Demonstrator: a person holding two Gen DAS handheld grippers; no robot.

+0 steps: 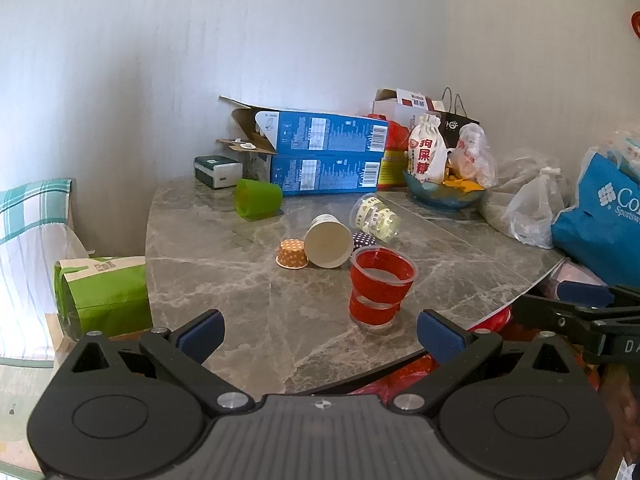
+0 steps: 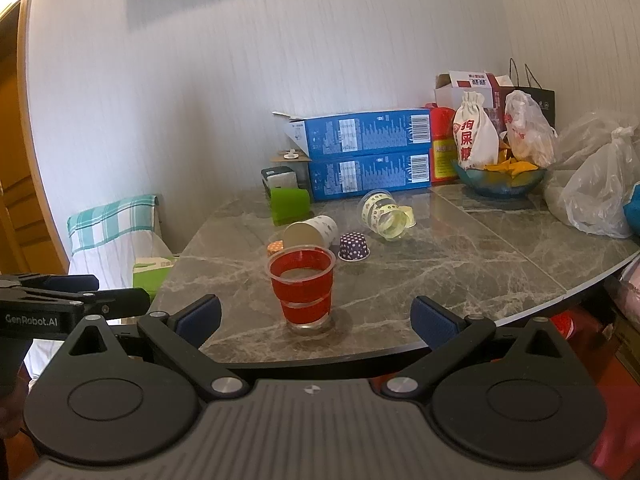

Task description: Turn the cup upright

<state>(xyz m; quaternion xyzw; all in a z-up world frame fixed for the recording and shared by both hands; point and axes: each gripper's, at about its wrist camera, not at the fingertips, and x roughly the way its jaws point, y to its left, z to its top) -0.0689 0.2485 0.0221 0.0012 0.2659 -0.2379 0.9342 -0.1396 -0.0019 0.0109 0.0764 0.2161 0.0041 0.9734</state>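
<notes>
Left wrist view: left hand-held gripper (image 1: 320, 334) spread wide, empty, short of the tabletop (image 1: 224, 280). Red cup (image 1: 380, 286) upright near the front edge; white paper cup (image 1: 326, 240), green cup (image 1: 258, 199) and clear cup (image 1: 374, 216) on their sides, not yet righted.

Right wrist view: right hand-held gripper (image 2: 316, 318) likewise released, empty, facing the red cup (image 2: 302, 284).

Grey marble with pale veins is covering the table (image 2: 460, 264). A clear cup (image 2: 302, 286) is showing broad red bands, and beside it a white paper cup (image 1: 326, 240) is wearing faint dark specks. An orange liner (image 1: 293, 254) is carrying white dots, a purple liner (image 2: 353, 246) likewise. A green cup (image 1: 258, 200) is glowing lime. Behind, two blue boxes (image 2: 370, 152) are displaying white barcodes. Dark blue pads (image 2: 434, 322) are trimming black gripper fingers.
</notes>
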